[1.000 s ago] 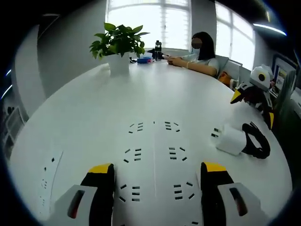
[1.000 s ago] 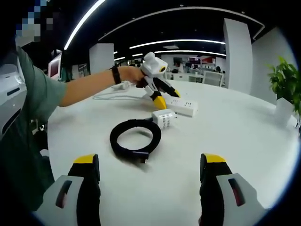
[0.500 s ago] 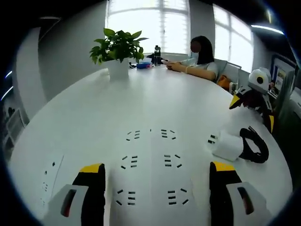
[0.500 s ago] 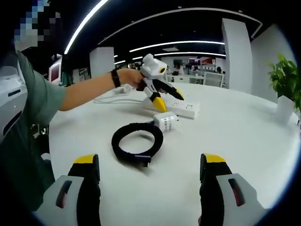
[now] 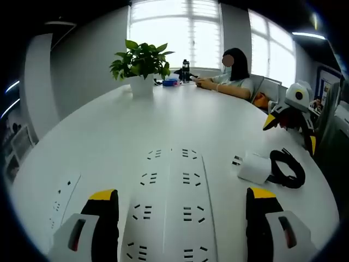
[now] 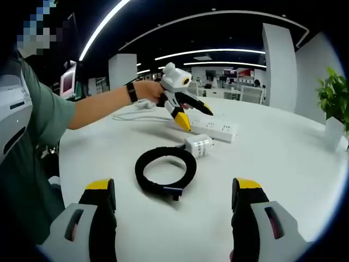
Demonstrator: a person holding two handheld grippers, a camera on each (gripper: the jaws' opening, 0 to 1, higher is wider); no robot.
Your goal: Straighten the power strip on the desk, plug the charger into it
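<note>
Left gripper view: power strip [image 5: 169,207] nearer (fingers astride).

My left gripper [image 5: 178,218] has two black jaws with yellow tips, each mounted on a light grey housing bearing a dark slot with a small red-orange mark. My right gripper [image 6: 174,210] is built identically: black jaws, yellow caps, grey bases with dark slots. In the right gripper view, the left gripper [image 6: 195,114] shows a white body and black, yellow-tipped jaws. I wear a green short sleeve [image 6: 46,117] and a dark wristband [image 6: 131,92].
</note>
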